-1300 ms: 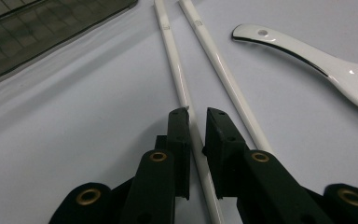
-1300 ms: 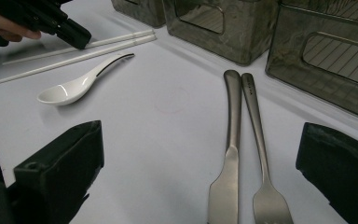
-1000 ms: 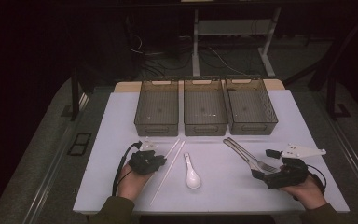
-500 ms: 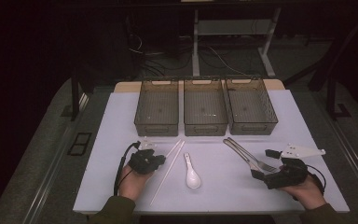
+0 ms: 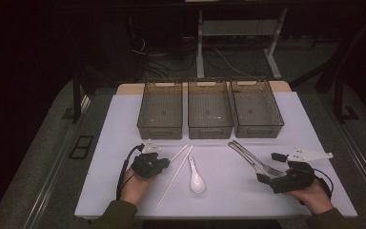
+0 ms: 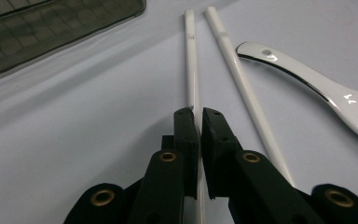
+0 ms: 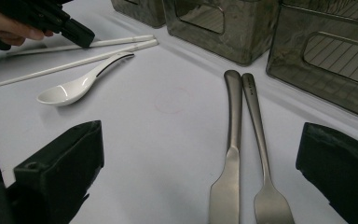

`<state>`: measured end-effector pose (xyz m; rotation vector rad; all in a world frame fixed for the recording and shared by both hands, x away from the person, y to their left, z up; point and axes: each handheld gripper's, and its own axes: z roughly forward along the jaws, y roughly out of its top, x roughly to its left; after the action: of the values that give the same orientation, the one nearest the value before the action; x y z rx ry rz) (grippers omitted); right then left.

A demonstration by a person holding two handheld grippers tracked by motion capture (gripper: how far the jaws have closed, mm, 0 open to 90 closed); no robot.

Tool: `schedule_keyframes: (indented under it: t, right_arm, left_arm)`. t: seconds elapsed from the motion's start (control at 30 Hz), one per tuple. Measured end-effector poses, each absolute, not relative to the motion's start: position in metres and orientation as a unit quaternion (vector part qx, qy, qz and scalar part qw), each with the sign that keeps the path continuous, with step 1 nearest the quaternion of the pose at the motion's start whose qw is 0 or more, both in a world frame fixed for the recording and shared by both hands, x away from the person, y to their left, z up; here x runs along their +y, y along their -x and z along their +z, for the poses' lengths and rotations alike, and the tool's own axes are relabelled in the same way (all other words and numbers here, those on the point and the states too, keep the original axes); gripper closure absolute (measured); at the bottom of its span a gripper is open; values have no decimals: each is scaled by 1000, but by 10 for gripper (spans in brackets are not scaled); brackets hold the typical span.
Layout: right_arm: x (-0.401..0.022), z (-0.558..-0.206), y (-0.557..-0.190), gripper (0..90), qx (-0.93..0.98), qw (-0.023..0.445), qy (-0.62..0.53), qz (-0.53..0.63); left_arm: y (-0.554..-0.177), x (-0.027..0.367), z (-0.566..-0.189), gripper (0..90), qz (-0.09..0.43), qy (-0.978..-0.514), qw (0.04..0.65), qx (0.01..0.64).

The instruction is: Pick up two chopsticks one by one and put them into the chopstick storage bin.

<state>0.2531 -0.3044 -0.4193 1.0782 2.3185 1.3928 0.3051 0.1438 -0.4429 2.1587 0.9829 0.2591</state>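
Left gripper [image 6: 196, 116]: its black jaws are clenched on one white chopstick [image 6: 191, 70], which runs up between the pads; they have just been closing on it. In the high view this gripper [image 5: 164, 163] sits low over the white table [image 5: 124, 124], held by the person's left hand [image 5: 134, 183].
Held chopstick: lies flat on the table, the left one of the pair in the left gripper view, its far end pointing towards the left mesh bin [image 5: 161, 110].
Second chopstick [image 6: 242, 79]: free on the table, just beside the held one and close to parallel with it.
White ceramic spoon [image 5: 196, 177]: on the table just right of the chopsticks, bowl towards the person, untouched.
Right gripper [image 5: 267, 179]: jaws released and standing wide apart, one at each side of the right gripper view, nothing between the pads; the right hand [image 5: 310, 193] holds it low near the table's front right.
Metal knife [image 7: 228, 158] and fork [image 7: 263, 163]: side by side, nearly touching, handles pointing towards the bins, their working ends lying between the open right jaws.
Bins: three dark mesh bins in a row at the table's far side, middle [image 5: 209, 112] and right [image 5: 257, 109] beside the left one.
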Motion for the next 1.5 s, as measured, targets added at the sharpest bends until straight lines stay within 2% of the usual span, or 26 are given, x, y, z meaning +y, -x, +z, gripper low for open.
schedule_keyframes:
  t: [0.4, 1.0, 1.5]
  right_arm:
    - [-304, -424, -255, 9, 783, 125, -369, 485]
    - [-302, -429, -259, 8, 786, 128, -370, 478]
    - [-303, -429, -258, 9, 784, 128, -371, 480]
  left_arm:
    - [-303, 151, -432, 841, 103, -849, 375, 358]
    - [-302, 168, -415, 841, 66, -857, 408, 309]
    - [-304, 165, -397, 841, 61, -855, 426, 289]
